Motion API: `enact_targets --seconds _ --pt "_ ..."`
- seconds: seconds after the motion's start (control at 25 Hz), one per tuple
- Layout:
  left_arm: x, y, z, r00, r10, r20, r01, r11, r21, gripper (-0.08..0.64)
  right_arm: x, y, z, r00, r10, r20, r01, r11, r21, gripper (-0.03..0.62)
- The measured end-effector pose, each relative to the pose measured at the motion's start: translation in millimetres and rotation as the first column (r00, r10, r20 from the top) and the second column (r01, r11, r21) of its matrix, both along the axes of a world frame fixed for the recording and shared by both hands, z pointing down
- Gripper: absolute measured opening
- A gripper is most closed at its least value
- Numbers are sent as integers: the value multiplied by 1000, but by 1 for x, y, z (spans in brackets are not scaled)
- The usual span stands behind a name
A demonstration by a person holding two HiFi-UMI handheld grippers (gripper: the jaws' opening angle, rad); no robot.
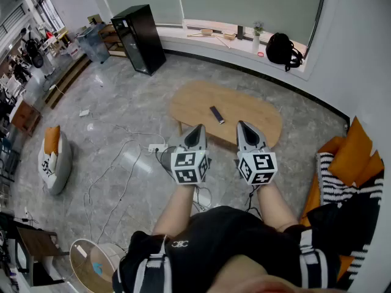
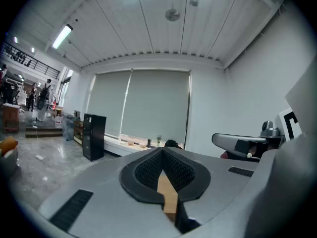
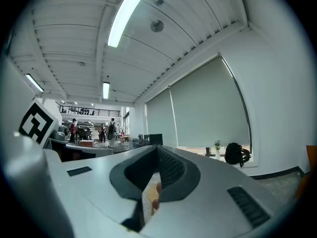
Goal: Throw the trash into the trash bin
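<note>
The floor (image 1: 122,96) was polished grey stone in a large white-walled room, with pale blinds (image 1: 244,2) drawn down over the window. One oval wooden table (image 1: 256,118) stood in the middle of it, carrying a single dark slim bar (image 1: 216,115). One tall black cabinet (image 1: 142,36) stood by the window ledge (image 1: 183,34), and on that ledge sat one black backpack (image 1: 282,49) and one small vase (image 1: 257,38). Cables trailed over the stone to one white power strip (image 1: 157,147). At the right edge lay two orange cushions (image 1: 353,154); a third rested on a grey seat pad (image 1: 58,163) at the left.

Two tools were held out level over the near end of the table. The left gripper (image 1: 197,129) had its jaws pressed together, tips meeting, nothing between them. The right gripper (image 1: 243,126) was likewise fully closed and empty.

One white scrap (image 1: 84,112) lay on the stone far to the left, well apart from both tools. One white-rimmed round tub (image 1: 82,262) stood at the lower left near the person; whether it was the bin could not be told
</note>
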State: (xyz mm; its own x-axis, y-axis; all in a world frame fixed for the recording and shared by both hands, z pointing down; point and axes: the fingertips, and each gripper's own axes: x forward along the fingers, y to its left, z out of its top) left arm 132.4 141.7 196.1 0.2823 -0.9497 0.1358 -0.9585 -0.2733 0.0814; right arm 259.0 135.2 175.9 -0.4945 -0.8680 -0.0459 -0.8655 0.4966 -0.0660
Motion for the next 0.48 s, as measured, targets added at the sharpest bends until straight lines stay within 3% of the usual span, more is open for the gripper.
enact_targets --seconds 0.28,0.48 --pt "-8 -2 3 1000 -1 -4 1 1000 -6 12 -9 -2 7 1000 -4 -5 4 1000 -13 3" --pt "-20 -3 2 1000 -3 -15 2 1000 -10 12 -22 -1 3 999 -22 38 23 999 -28 3"
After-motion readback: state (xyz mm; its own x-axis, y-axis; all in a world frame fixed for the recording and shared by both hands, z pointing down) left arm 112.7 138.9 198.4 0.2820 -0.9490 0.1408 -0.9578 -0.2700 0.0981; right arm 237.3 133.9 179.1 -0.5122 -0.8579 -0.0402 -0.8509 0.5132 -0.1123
